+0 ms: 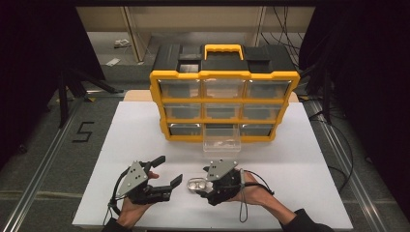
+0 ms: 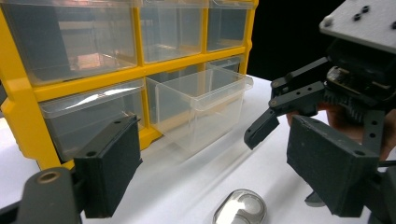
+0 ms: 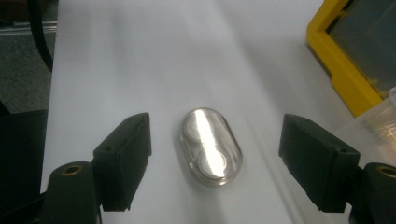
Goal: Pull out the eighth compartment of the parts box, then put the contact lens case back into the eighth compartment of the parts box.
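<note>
A small clear oval case [image 3: 211, 148] holding two shiny round discs lies flat on the white counter [image 1: 145, 145], near its front edge and about midway along it, in front of a yellow-and-black drawer organiser [image 1: 224, 94] that stands toward the counter's far edge. The right hand-held gripper [image 1: 205, 183] sits low over the counter with its jaws spread wide on either side of the case; in the right gripper view the two black pads stand clear of it, bare white surface showing between each pad and the case, so nothing is pinched. The left hand-held gripper [image 1: 170, 170], gripped by a hand [image 1: 126, 208] coming in from the front edge, rests just to the left of the case with its jaws likewise spread and nothing between them; its own view looks past them to the case at the lower edge and to the right gripper beyond. One clear plastic drawer [image 1: 221, 140] in the middle of the organiser's bottom row is pulled out toward the front; the other drawers sit closed in their yellow frame.
</note>
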A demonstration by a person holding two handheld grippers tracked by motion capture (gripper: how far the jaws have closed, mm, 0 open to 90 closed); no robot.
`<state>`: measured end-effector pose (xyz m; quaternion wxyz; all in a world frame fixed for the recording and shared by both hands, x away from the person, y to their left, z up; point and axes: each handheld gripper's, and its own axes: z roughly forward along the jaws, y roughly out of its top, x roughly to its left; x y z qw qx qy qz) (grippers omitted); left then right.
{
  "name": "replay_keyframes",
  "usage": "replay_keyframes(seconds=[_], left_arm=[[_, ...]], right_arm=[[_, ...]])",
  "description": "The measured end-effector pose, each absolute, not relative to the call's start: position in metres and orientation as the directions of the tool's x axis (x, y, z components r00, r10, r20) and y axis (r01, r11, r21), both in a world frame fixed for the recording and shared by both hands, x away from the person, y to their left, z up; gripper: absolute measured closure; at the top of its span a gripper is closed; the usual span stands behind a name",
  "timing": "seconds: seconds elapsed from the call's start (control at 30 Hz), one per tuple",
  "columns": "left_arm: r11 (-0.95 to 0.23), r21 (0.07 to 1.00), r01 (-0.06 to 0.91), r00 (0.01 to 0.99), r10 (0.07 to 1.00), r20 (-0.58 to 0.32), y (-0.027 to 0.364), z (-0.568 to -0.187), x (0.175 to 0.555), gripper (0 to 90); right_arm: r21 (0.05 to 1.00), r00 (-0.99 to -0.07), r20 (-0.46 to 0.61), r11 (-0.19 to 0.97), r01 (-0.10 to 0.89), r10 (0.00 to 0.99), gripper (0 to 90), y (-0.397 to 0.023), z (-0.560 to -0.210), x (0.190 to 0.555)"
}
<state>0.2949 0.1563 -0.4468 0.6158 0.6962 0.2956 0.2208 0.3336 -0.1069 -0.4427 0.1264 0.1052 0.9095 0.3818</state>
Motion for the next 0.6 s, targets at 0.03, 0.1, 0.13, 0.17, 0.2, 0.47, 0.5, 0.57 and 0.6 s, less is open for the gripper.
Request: replay_keyframes(seconds=[0.03,0.1,0.13,0.17,0.2,0.47,0.5,0.57,0.6], left_arm=[[-0.066,0.988,0.141,0.727,0.684,-0.058,0.156,-0.447,0.295,17.2],[-0.064,0.988,0.141,0.726,0.685,-0.059,0.157,-0.447,0.295,17.2],[-0.063,0.988,0.141,0.726,0.685,-0.060,0.157,-0.447,0.295,17.2],[-0.064,0.988,0.142,0.726,0.685,-0.060,0.157,-0.447,0.295,17.2],[-0.066,0.988,0.141,0.726,0.685,-0.058,0.156,-0.447,0.295,17.2],[-0.064,0.988,0.138,0.726,0.685,-0.057,0.157,-0.447,0.295,17.2],[-0.067,0.988,0.138,0.726,0.685,-0.055,0.156,-0.447,0.295,17.2],[-0.066,0.988,0.139,0.727,0.684,-0.056,0.156,-0.447,0.295,17.2],[-0.067,0.988,0.138,0.728,0.683,-0.055,0.156,-0.447,0.295,17.2]], right_arm=[[0.720,-0.947,-0.140,0.686,0.103,0.289,26.2,-0.106,-0.444,0.335],[0.718,-0.946,-0.132,0.687,0.114,0.295,26.2,-0.105,-0.446,0.337],[0.716,-0.947,-0.128,0.688,0.118,0.296,26.2,-0.105,-0.447,0.338],[0.715,-0.948,-0.125,0.689,0.120,0.294,26.2,-0.104,-0.448,0.338],[0.714,-0.948,-0.120,0.689,0.123,0.294,26.2,-0.104,-0.449,0.339],[0.695,-0.953,-0.110,0.707,0.129,0.283,26.4,-0.099,-0.458,0.344],[0.695,-0.953,-0.106,0.707,0.132,0.282,26.4,-0.098,-0.459,0.345],[0.697,-0.955,-0.098,0.704,0.136,0.281,26.5,-0.097,-0.460,0.346],[0.697,-0.955,-0.094,0.703,0.138,0.280,26.5,-0.096,-0.461,0.347]])
